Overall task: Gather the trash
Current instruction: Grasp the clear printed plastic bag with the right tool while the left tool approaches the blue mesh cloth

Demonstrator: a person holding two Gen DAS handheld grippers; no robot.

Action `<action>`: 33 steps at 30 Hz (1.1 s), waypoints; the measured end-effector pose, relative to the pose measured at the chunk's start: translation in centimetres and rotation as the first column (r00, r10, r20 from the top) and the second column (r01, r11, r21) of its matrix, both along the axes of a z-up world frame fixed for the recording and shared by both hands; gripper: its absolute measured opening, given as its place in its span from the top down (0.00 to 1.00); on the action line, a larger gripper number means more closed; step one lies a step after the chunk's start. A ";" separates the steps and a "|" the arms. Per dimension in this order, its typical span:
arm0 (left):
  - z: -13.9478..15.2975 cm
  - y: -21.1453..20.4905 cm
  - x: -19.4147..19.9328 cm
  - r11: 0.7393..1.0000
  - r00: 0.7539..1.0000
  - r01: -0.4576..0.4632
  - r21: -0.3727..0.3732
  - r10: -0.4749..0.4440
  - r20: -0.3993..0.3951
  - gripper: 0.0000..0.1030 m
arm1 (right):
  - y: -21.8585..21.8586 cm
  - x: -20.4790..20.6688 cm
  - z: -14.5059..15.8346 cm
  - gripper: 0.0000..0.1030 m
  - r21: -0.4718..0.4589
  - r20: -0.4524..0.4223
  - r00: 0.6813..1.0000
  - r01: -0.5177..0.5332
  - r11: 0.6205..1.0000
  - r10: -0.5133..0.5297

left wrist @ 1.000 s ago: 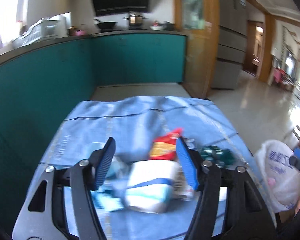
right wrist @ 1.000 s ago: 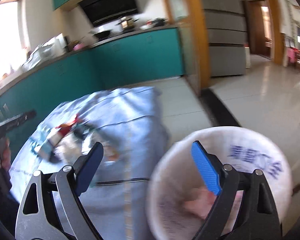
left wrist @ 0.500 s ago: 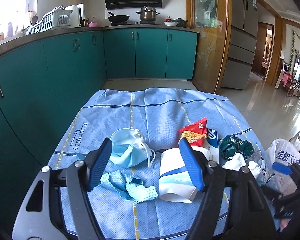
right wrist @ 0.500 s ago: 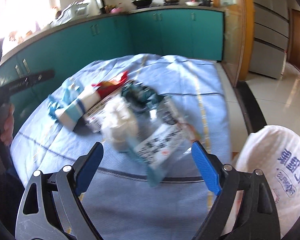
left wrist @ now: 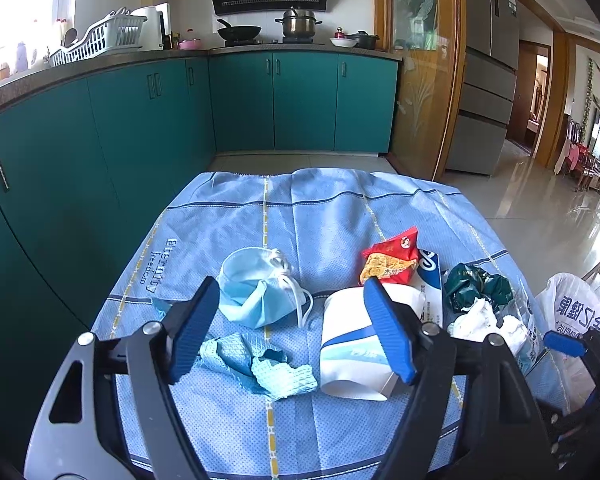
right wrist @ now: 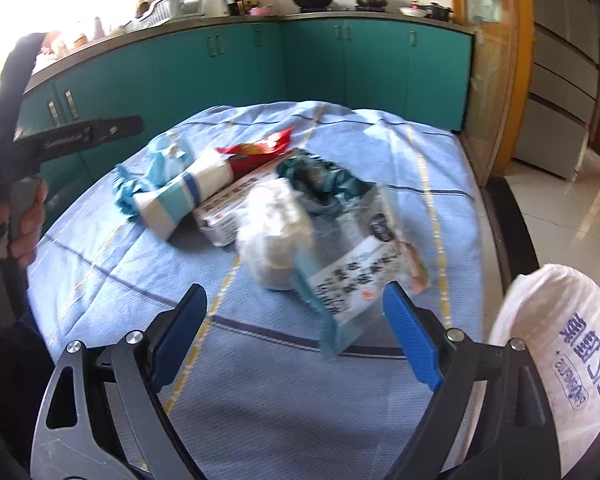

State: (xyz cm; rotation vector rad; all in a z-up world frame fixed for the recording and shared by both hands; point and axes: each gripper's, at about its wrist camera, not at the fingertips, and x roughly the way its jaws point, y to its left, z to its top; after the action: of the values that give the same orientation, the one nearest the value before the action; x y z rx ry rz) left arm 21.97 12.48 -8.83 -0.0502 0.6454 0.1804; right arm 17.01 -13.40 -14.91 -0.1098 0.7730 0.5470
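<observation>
My left hand-held gripper [left wrist: 290,330] hangs over the table [left wrist: 340,216], jaws opening — nothing pinched; the torn blue cloth [left wrist: 260,364] lies between them, the white cup [left wrist: 352,344] at the right finger. My right hand-held gripper [right wrist: 296,336] is spread wide, empty, near the clear wrapper [right wrist: 352,280]; the trash bag [right wrist: 560,340] sits right.

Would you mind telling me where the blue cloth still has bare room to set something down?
The far half of the blue cloth, beyond the face mask and red snack packet, is bare. So is the near strip in front of the torn blue wipe. The right side is crowded: white carton, green wrapper, crumpled tissue.
</observation>
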 end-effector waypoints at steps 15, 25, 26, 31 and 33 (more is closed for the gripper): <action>-0.4 -0.8 -0.1 1.000 1.000 0.023 0.012 -0.023 -0.018 0.24 | 0.2 0.5 -1.0 0.15 -0.036 -0.015 0.999 0.033 0.999 -0.033; -0.5 -0.8 -0.1 1.000 1.000 0.020 0.013 -0.019 -0.022 0.22 | 0.8 0.2 -1.0 0.15 -0.033 -0.017 1.000 0.007 0.999 -0.008; -0.5 -0.8 -0.1 1.000 1.000 0.017 0.011 -0.016 -0.024 0.22 | 0.8 0.2 -1.0 0.15 -0.032 -0.018 1.000 0.004 0.999 -0.004; -0.6 -0.4 -0.1 1.000 0.999 0.000 0.003 0.000 -0.033 0.22 | 1.1 -0.1 -0.9 0.15 -0.023 -0.019 1.000 -0.022 1.000 0.021; -0.5 0.1 -0.2 1.000 0.999 -0.009 -0.001 0.009 -0.033 0.21 | 1.2 -0.3 -0.7 0.15 -0.002 -0.016 0.999 -0.045 0.999 0.045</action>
State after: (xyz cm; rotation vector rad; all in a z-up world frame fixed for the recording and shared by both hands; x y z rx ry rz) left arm 21.81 12.54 -9.32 -0.0507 0.6781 0.1898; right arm 16.72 -12.16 -15.61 -0.1258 0.7887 0.5903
